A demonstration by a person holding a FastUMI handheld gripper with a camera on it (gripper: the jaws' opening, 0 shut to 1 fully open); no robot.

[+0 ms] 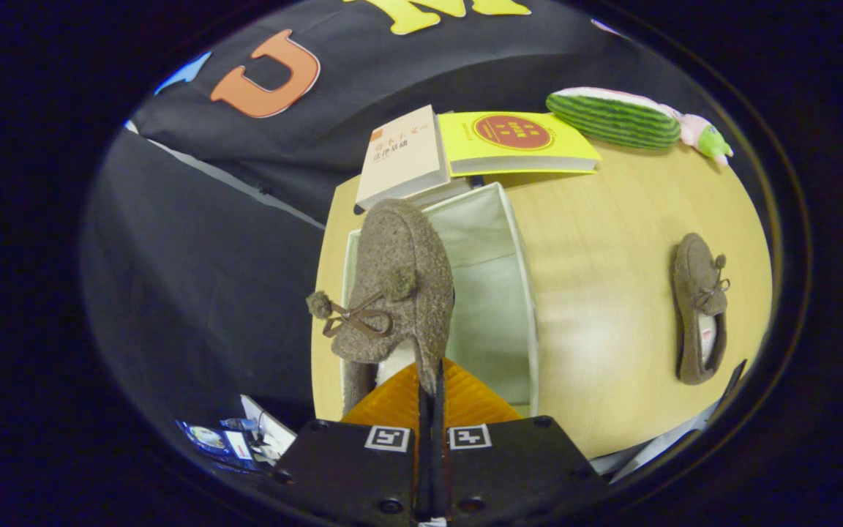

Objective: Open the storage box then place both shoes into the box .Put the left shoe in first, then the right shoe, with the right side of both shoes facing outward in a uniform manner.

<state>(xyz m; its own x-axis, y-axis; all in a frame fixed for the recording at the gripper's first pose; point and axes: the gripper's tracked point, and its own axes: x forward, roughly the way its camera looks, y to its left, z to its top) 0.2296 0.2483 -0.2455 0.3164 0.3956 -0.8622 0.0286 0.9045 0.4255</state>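
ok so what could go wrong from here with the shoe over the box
1. The fingers pinch the held shoe only by a thin edge at its heel, so it could slip or swing as it goes down.
2. It hangs over the left wall of the open storage box and may catch the rim.
3. The books touch the box's far side, so a shove could shift them.

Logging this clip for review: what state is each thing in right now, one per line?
Gripper: shut on the held shoe's collar.
Brown fuzzy slipper with a pom-pom bow: lifted, hanging over the box.
White fabric storage box: open, nothing seen inside.
Second brown slipper: lying on the wooden table, apart from the box.
Two books: closed, beyond the box.
Watermelon plush: lying at the table's far edge.
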